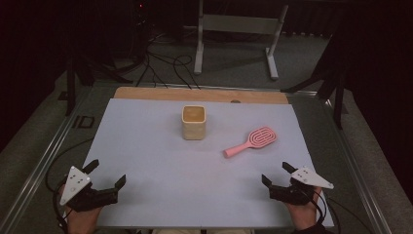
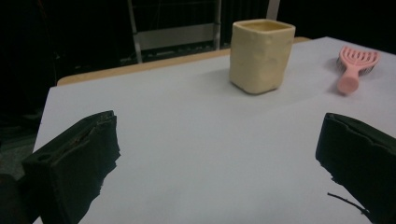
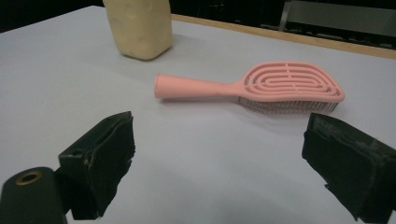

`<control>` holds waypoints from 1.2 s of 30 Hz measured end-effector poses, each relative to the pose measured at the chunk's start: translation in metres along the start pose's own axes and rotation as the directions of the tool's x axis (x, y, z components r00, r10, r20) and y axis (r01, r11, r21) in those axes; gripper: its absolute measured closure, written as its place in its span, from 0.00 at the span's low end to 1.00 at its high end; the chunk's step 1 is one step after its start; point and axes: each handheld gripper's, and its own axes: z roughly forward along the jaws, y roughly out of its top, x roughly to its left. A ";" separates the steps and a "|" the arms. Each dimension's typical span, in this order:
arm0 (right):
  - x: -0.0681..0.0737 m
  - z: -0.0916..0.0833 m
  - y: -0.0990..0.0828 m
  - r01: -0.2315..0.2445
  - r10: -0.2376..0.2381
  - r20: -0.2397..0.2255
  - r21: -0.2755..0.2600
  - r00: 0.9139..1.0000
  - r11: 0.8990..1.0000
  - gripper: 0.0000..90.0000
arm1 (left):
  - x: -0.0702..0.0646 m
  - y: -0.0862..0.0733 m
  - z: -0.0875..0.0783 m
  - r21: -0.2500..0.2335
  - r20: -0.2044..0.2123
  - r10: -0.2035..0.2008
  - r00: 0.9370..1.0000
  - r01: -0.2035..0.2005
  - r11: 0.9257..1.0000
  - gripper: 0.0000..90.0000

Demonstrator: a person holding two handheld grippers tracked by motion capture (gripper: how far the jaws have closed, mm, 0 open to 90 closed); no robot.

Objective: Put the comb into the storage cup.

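Observation:
A cream square cup (image 1: 194,122) stands upright near the middle of the white sheet (image 1: 146,161). To its right lies a pink hairbrush (image 1: 251,141), handle toward the front left, bristles down. My left gripper (image 1: 107,173) rests at the sheet's front left corner, open, nothing between its jaws. My right gripper (image 1: 276,173) sits at the front right, open and empty too. In the left gripper view the cup (image 2: 261,55) is ahead and the brush (image 2: 356,68) at far right. In the right gripper view the brush (image 3: 261,86) lies just beyond the jaws, the cup (image 3: 139,27) behind it.
A wooden table edge (image 1: 199,94) shows past the sheet's far side. Metal rails (image 1: 48,146) run along both sides. Cables (image 1: 165,68) and a white metal stand (image 1: 238,34) sit on the dark floor behind.

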 end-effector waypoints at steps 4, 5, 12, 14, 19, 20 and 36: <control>0.001 0.002 -0.001 0.008 -0.008 0.002 0.009 1.000 1.000 0.10 | 0.000 -0.001 0.000 -0.001 -0.011 0.006 1.000 -0.006 1.000 0.00; 0.001 0.002 -0.001 0.010 -0.010 0.001 0.011 1.000 1.000 0.10 | 0.000 -0.001 -0.001 -0.002 -0.018 0.011 1.000 -0.011 1.000 0.00; 0.002 0.004 0.000 0.009 -0.009 -0.001 0.013 1.000 1.000 0.10 | -0.001 -0.003 -0.001 -0.010 -0.054 0.018 0.998 -0.018 1.000 0.00; 0.002 0.004 0.001 0.007 -0.007 -0.001 0.013 1.000 1.000 0.10 | -0.001 -0.003 -0.001 -0.014 -0.056 0.015 0.998 -0.016 1.000 0.00; 0.003 0.007 0.005 0.008 -0.008 -0.006 0.012 1.000 1.000 0.10 | 0.001 -0.002 0.001 0.003 -0.062 0.016 0.998 -0.016 1.000 0.00; 0.004 0.007 0.006 0.007 -0.007 -0.007 0.013 1.000 1.000 0.10 | 0.001 -0.002 0.001 0.003 -0.062 0.016 0.998 -0.016 1.000 0.00; 0.006 0.015 0.051 0.007 -0.006 -0.043 0.007 0.999 1.000 0.10 | 0.002 -0.008 0.006 0.010 -0.059 0.005 0.998 -0.005 1.000 0.00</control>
